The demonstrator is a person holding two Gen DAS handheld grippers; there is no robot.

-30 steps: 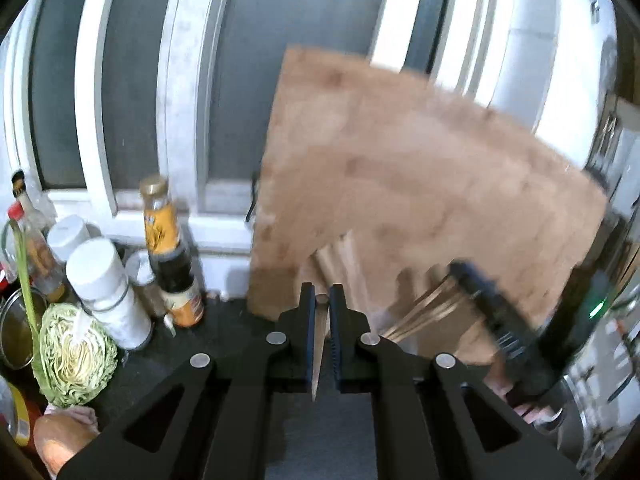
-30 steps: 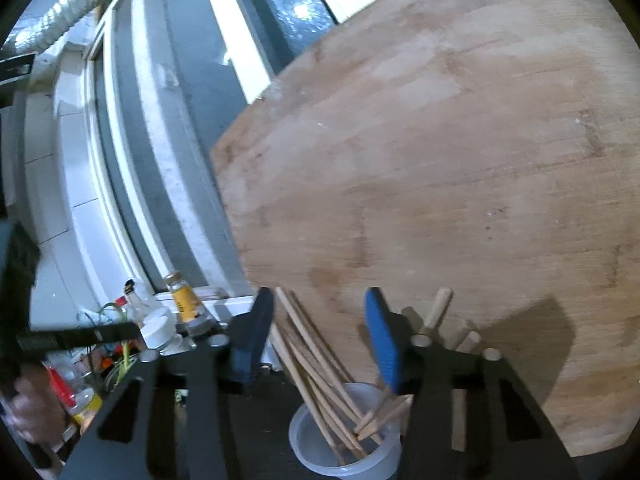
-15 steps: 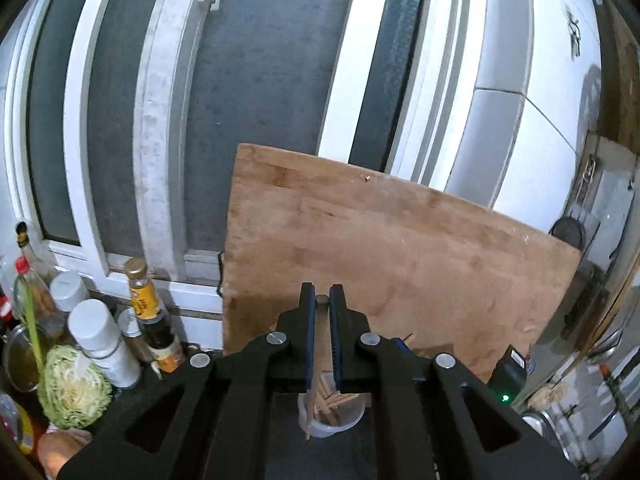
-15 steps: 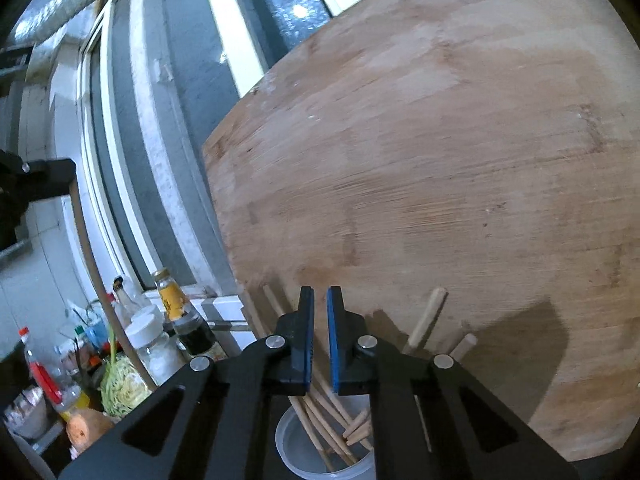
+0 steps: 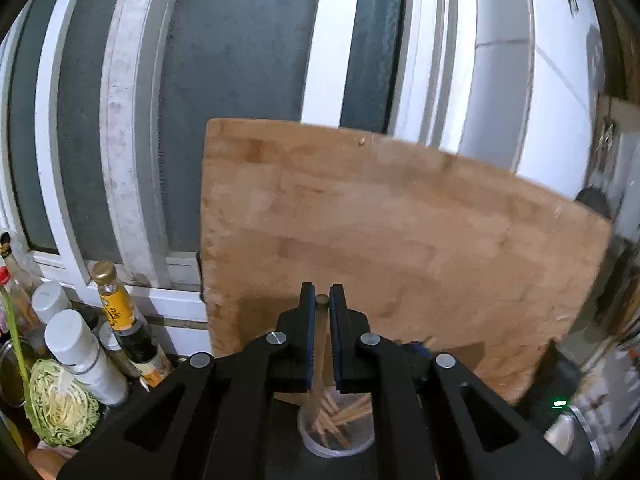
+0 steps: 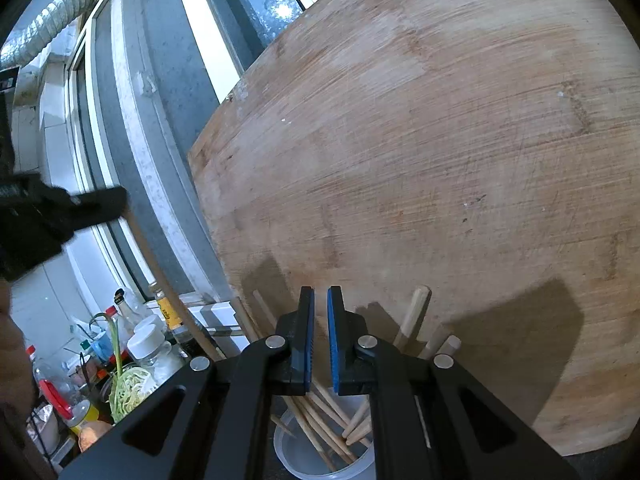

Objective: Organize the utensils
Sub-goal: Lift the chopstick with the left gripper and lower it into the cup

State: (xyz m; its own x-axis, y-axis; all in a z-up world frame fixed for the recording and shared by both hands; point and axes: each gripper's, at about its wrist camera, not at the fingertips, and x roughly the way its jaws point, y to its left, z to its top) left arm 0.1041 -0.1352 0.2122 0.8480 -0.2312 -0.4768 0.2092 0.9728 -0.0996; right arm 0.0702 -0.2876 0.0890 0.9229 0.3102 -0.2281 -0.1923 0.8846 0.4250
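Since 1 s ago the right gripper (image 6: pixel 318 340) has closed, empty, over the cup (image 6: pixel 320 456) w/ chopsticks (image 6: pixel 320 412) inside. Left gripper (image 5: pixel 321 340) pinches one chopstick (image 5: pixel 321 344) above the cup; that drop remains. Cutting board (image 5: pixel 400 248) behind.

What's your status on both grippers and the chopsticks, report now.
Left gripper shut on one chopstick, above the plastic cup. Right gripper shut, empty, over cup. Cutting board behind; nothing blocking.

One wooden cutting board (image 5: pixel 400 248), one clear plastic cup (image 6: pixel 320 456), roughly ten chopsticks in the cup (image 6: pixel 316 412), one chopstick (image 5: pixel 320 344) held upright, two grippers, one halved cabbage (image 5: pixel 60 412) far left, about six bottles and jars (image 5: pixel 84 344).
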